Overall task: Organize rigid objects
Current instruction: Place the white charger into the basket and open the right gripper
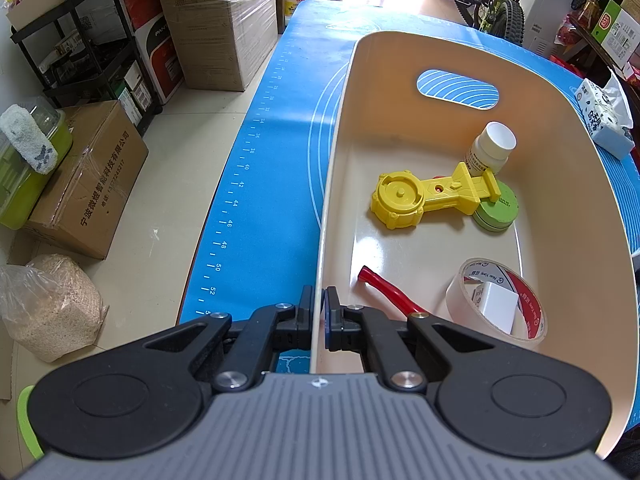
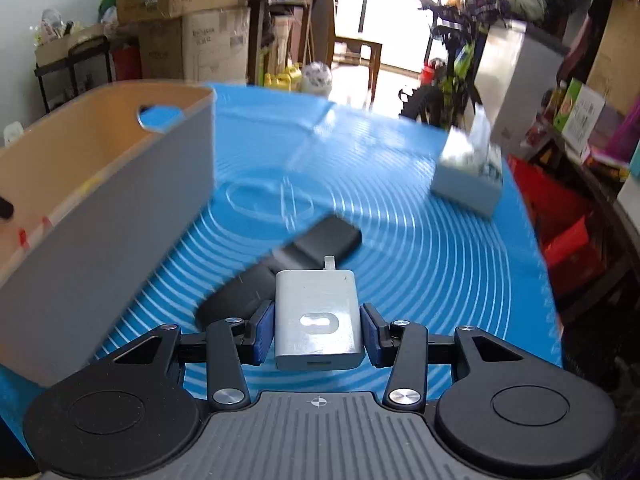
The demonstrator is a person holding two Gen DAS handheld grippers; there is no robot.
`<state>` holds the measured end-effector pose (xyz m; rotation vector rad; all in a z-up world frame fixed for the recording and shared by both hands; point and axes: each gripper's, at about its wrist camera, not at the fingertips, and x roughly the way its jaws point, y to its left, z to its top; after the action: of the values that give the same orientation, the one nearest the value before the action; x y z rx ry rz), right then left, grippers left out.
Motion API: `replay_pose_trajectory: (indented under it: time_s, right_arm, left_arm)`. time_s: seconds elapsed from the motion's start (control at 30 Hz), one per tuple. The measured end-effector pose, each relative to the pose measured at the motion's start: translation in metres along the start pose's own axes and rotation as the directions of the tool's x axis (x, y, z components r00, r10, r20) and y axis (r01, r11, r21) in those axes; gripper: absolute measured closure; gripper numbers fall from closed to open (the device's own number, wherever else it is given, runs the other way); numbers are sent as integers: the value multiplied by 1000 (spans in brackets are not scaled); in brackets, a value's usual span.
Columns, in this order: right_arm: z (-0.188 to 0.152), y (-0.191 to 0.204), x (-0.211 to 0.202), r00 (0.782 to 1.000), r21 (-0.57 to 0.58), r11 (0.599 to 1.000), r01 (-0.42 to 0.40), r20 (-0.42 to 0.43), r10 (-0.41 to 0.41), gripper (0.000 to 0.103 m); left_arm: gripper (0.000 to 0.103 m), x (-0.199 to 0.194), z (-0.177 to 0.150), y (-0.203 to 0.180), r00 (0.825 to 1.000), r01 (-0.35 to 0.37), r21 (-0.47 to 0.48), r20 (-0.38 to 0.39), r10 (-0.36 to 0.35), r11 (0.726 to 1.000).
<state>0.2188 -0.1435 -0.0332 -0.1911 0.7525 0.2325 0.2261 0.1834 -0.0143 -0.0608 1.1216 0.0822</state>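
My left gripper [image 1: 320, 304] is shut on the near wall of a cream bin [image 1: 340, 128] on the blue mat. In the bin lie a yellow toy [image 1: 424, 198], a green disc [image 1: 498, 212], a white bottle [image 1: 490, 148], a red-handled tool [image 1: 386, 288] and a tape roll [image 1: 500, 304] with a white block inside it. My right gripper [image 2: 320, 332] is shut on a white charger [image 2: 318, 316] and holds it above the mat. A black object [image 2: 280, 268] lies on the mat under it. The bin [image 2: 120, 200] stands to the left in the right wrist view.
A tissue pack [image 1: 604, 116] sits on the mat right of the bin and shows in the right wrist view [image 2: 468, 176]. Cardboard boxes [image 1: 88, 184], a black shelf rack [image 1: 80, 52] and a sack [image 1: 52, 308] stand on the floor left of the table. A bicycle [image 1: 496, 0] stands beyond the table's far end.
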Motion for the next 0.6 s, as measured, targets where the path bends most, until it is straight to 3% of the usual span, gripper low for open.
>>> replay_pose_trajectory:
  time_s: [0.3,0.6]
  right_arm:
    - [56,40,-33,983,-61,995,-82,161,91,51]
    - [92,94,-17,960,-35,982,-184,207,188,51]
  left_arm:
    - [97,0,0,-1,1000,0,-1,0,0,1000]
    - [97,0,0,-1,1000,-2,3,0,2,1000]
